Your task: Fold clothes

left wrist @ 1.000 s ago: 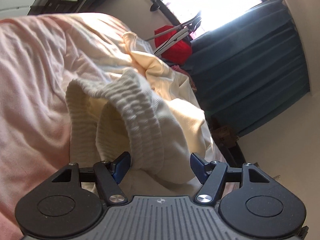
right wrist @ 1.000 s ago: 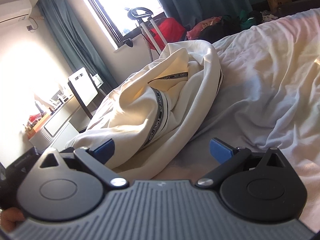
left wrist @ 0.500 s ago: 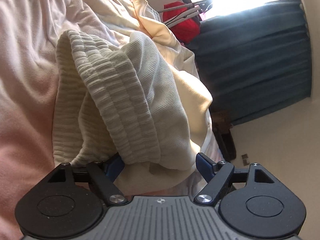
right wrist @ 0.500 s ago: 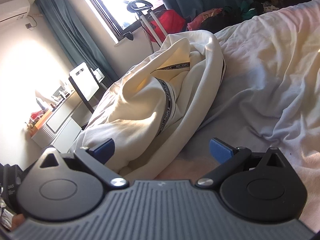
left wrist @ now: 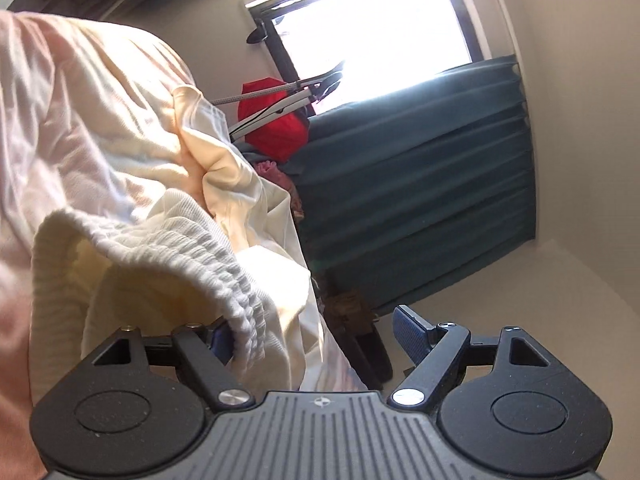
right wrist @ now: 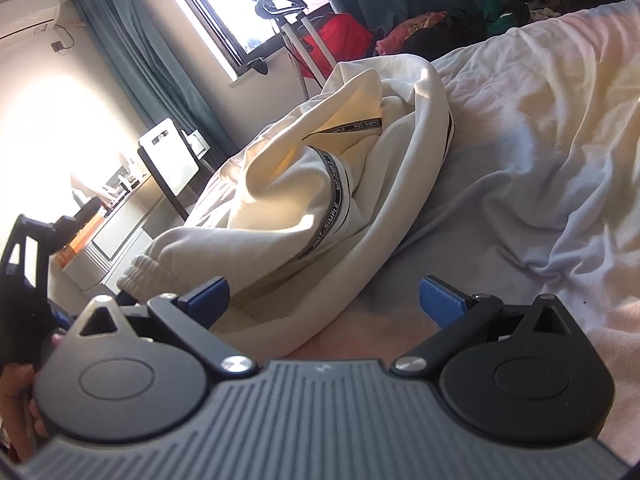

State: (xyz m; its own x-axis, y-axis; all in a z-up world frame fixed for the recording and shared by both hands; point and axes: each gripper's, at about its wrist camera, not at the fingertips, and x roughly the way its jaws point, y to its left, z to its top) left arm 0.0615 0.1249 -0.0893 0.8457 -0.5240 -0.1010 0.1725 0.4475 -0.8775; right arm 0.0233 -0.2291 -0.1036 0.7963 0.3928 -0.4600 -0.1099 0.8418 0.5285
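A cream garment (right wrist: 320, 200) with a ribbed elastic waistband (left wrist: 224, 276) and a black printed stripe (right wrist: 334, 204) lies crumpled on the bed. In the left wrist view my left gripper (left wrist: 316, 332) is open, with the waistband draped against its left finger; the right finger stands apart from the cloth. In the right wrist view my right gripper (right wrist: 324, 300) is open, low over the bed, with the garment's near edge between its fingers and against the left one. The left gripper also shows at the left edge of the right wrist view (right wrist: 36, 248).
The bed has a rumpled pale pink sheet (right wrist: 540, 140). Beyond it are a red bag (left wrist: 276, 120), a garment steamer stand (right wrist: 292, 28), teal curtains (left wrist: 420, 208), a bright window, a desk with a white chair (right wrist: 168, 156), and piled clothes on the floor.
The left gripper has tilted up and shifted left, so the waistband now sits only at its left finger. The right gripper has crept closer to the garment's edge.
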